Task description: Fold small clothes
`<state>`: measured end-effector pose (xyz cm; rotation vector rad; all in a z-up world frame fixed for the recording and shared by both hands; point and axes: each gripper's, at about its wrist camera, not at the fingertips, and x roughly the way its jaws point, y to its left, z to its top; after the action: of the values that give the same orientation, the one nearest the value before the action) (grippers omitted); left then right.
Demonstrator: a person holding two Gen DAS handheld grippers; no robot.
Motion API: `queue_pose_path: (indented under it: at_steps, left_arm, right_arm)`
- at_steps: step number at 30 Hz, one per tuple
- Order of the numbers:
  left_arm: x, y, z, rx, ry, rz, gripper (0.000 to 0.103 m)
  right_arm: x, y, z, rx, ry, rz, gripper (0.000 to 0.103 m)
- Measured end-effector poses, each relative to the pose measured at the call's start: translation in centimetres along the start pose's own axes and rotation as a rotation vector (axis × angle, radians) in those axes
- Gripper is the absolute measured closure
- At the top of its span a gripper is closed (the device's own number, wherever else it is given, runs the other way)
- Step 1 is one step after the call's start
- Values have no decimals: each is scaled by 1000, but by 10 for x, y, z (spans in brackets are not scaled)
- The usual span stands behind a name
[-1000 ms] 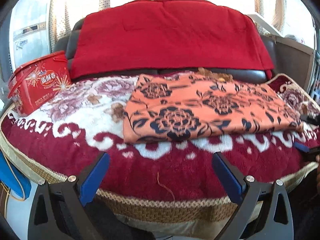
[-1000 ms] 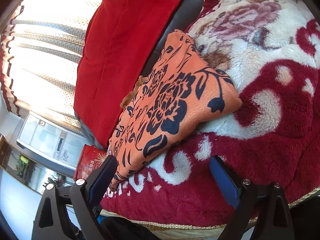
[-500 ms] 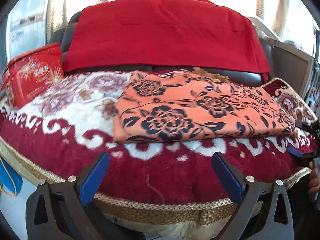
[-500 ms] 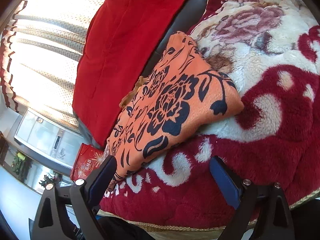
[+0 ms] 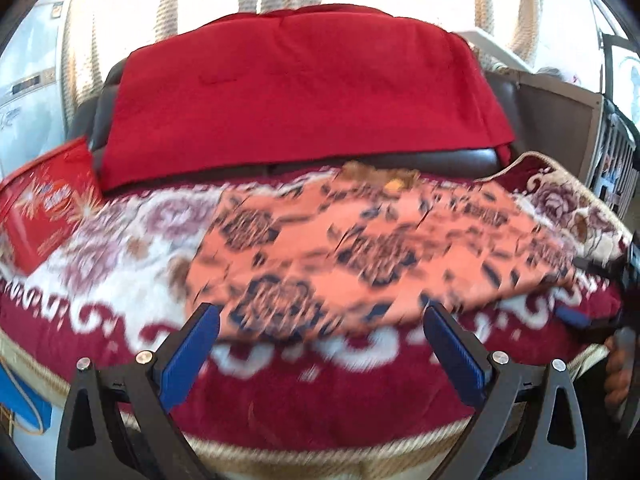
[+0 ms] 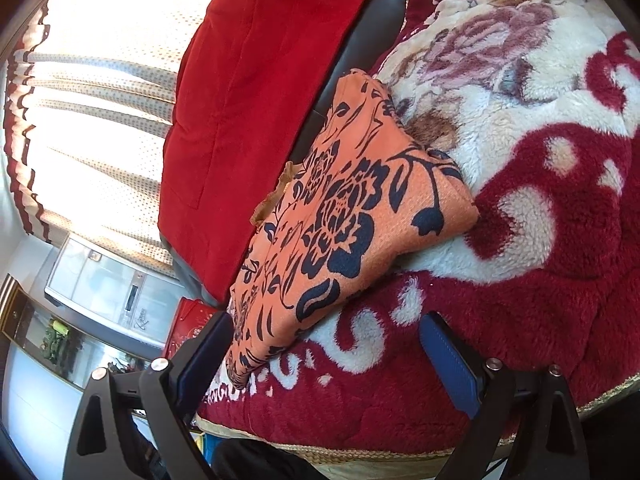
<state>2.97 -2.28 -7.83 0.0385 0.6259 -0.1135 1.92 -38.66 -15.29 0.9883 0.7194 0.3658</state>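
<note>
Blown-out window backlight; left wrist view motion-blurred, right wrist view sharp.

Motion blur smears the whole left wrist view, so the dark flower print on the folded orange cloth [image 5: 372, 256] cannot be read there. The red printed tin box [image 5: 44, 204] is cut by the left edge. In the right wrist view, the left finger [image 6: 204, 356] hides that box's lower part.

Orange garment [image 6: 340, 216] w/ dark floral print, folded flat, lying on red-white blanket [image 6: 560, 200], near backrest
</note>
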Motion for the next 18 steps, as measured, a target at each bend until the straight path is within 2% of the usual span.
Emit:
queue_pose_path:
  at_steps: [4, 7, 12, 15, 17, 18]
  left_arm:
    - [15, -15, 28, -10, 6, -55, 1]
    - [33, -27, 46, -1, 26, -56, 1]
    - [60, -26, 62, -85, 58, -71, 1]
    - [95, -27, 54, -89, 149, -37, 1]
    - [128, -26, 37, -58, 273, 30, 1]
    - [136, -25, 31, -59, 306, 25, 1]
  right_arm:
    - [-7, -4, 1, 16, -9, 15, 7]
    - [-10, -6, 1, 22, -13, 22, 7]
    - [-15, -7, 2, 24, -15, 31, 7]
    - [-16, -8, 3, 23, -13, 34, 7]
    - [-16, -6, 3, 18, -10, 33, 7]
    - [-15, -5, 3, 15, -9, 33, 7]
